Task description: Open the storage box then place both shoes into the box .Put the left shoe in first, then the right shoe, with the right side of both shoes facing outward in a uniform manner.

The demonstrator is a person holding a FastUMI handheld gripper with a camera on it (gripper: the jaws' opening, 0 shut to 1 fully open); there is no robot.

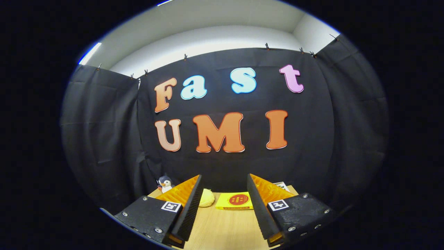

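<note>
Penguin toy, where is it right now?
Gripper view: the penguin toy stands at the far edge of the wooden table, against the black cloth wall, beyond the open gripper and left of the yellow round thing.

Each finger block of the gripper, whose fingers stand apart with nothing between them, carries a small square black-and-white marker. Beyond the fingers on the wooden table lies a yellow packet bearing a round red emblem; its print seems too small to read.
</note>
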